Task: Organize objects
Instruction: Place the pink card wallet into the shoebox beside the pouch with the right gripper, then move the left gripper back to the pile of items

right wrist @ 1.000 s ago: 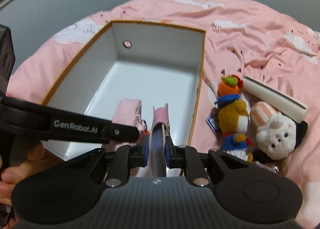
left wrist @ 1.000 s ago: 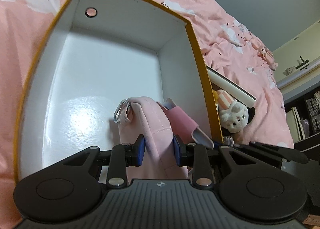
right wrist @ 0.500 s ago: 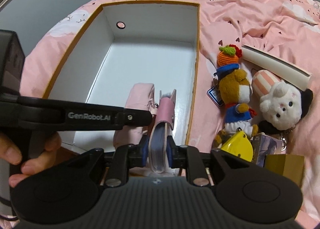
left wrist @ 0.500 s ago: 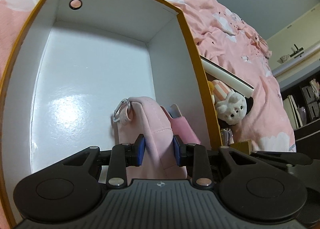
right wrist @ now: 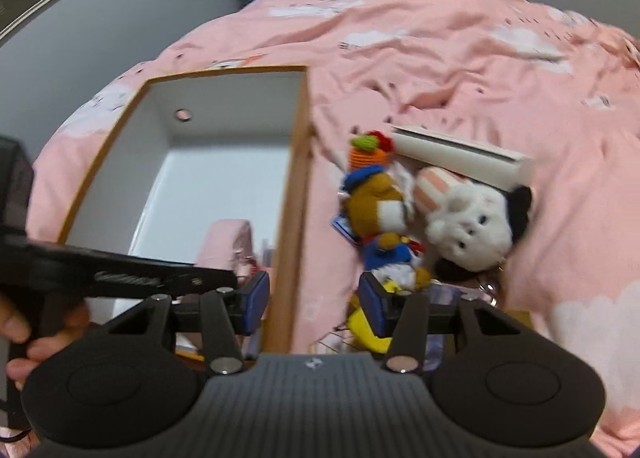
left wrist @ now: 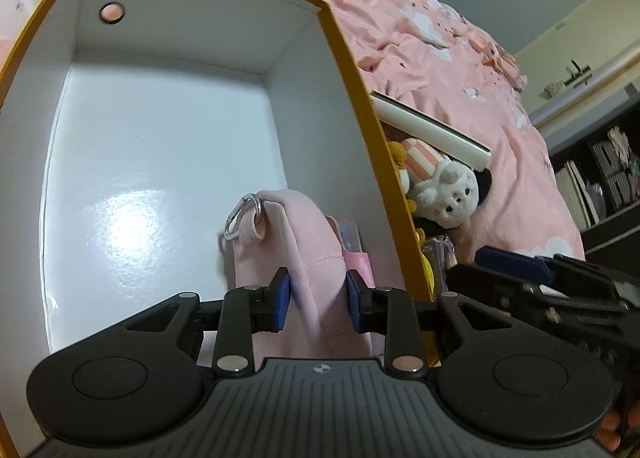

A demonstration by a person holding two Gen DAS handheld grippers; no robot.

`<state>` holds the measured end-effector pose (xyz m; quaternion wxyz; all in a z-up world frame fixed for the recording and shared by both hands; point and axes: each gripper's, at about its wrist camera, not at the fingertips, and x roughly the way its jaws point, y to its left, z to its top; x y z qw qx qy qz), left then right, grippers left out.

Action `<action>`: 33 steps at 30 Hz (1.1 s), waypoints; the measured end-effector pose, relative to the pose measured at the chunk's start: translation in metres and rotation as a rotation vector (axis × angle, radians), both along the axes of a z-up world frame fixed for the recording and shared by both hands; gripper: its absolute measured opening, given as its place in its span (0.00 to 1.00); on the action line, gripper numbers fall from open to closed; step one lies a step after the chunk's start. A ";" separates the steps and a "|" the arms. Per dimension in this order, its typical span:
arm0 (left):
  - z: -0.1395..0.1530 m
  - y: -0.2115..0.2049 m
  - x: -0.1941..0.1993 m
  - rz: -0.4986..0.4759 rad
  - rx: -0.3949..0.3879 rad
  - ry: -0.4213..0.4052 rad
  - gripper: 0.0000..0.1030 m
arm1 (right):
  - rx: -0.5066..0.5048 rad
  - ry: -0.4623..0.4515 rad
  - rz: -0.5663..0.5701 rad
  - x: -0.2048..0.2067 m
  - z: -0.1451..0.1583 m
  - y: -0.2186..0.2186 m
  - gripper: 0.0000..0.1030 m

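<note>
The left gripper (left wrist: 319,294) was closed on a pink fabric pouch (left wrist: 304,242), with its blue pads pressing the soft cloth from both sides. The pouch stood inside the white box (left wrist: 160,145) with the orange rim, near the box's right wall and close to its near end, and a small metal clip ring (left wrist: 242,217) hung from its upper left corner. Between the pouch and the right wall a second, smaller pink item (left wrist: 354,254) stood in the box; in the left wrist view only its edge showed. The right gripper (right wrist: 316,298) was released: its jaws stood wide apart and held nothing, and they hovered over the right wall of the box (right wrist: 294,185), one finger on each side of it. The box rested on the pink bedcover (right wrist: 460,57). Outside the box, just beside its right wall, a brown plush doll (right wrist: 376,205) with a blue cap and an orange carrot top lay on the bedcover. A white plush animal (right wrist: 468,225) with a striped pink ear touched it on the right. A long white rectangular carton (right wrist: 456,157) lay behind these two toys. A yellow object (right wrist: 366,328) was partly visible near the right gripper's fingers. The right wrist view was blurred, so finer details could not be read.
</note>
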<state>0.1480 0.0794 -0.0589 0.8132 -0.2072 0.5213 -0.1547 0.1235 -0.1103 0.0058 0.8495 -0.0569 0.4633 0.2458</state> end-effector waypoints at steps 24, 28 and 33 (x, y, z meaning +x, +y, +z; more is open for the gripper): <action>0.013 -0.022 -0.016 -0.031 0.131 -0.073 0.58 | 0.040 0.038 -0.126 0.005 -0.021 -0.048 0.61; 0.033 -0.026 -0.026 -0.018 0.167 -0.154 0.57 | 0.053 0.010 -0.161 0.005 -0.014 -0.064 0.61; 0.063 -0.047 -0.039 -0.064 0.185 -0.260 0.52 | 0.030 -0.040 -0.197 0.000 -0.009 -0.087 0.61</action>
